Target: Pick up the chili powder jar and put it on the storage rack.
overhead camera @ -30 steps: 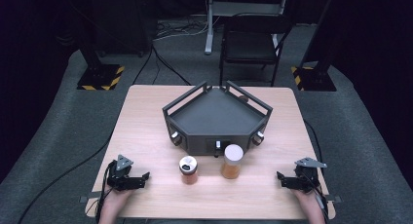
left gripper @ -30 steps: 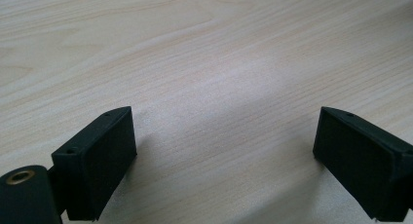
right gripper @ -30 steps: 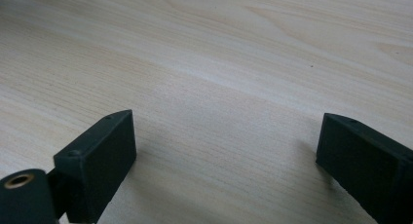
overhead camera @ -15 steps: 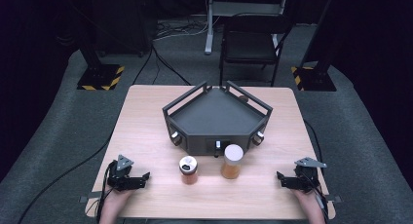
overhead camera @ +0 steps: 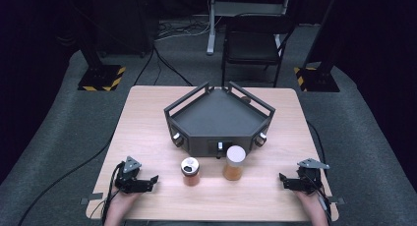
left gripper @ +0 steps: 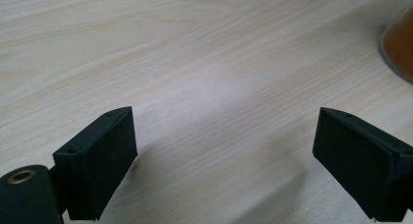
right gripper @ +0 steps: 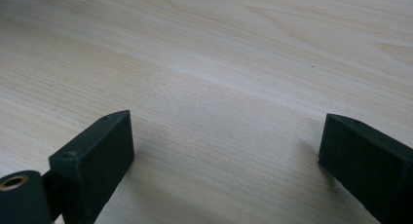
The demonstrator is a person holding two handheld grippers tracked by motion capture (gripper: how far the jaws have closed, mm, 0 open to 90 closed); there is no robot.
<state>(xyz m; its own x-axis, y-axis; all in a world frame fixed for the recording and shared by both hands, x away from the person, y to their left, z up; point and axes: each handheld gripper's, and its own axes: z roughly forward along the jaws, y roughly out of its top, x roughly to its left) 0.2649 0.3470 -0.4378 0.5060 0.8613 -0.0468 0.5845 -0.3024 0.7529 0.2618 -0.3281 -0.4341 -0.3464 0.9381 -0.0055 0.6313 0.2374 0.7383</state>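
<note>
Both grippers rest low on the wooden counter (overhead camera: 147,118), jaws spread wide and gripping nothing. The left gripper (overhead camera: 147,183) sits to the left of the short amber jar with the silver shaker top (overhead camera: 190,171), jaws pointing toward it but clear of it; in the left gripper view the left gripper (left gripper: 224,151) has an amber curved edge at the upper right, beyond its jaws. The taller white-lidded jar (overhead camera: 234,162) stands just right of the short jar, in front of the black angular tray (overhead camera: 219,115). The right gripper (overhead camera: 286,181) lies well right of that jar, and in its own view the right gripper (right gripper: 226,156) has bare wood between its jaws.
</note>
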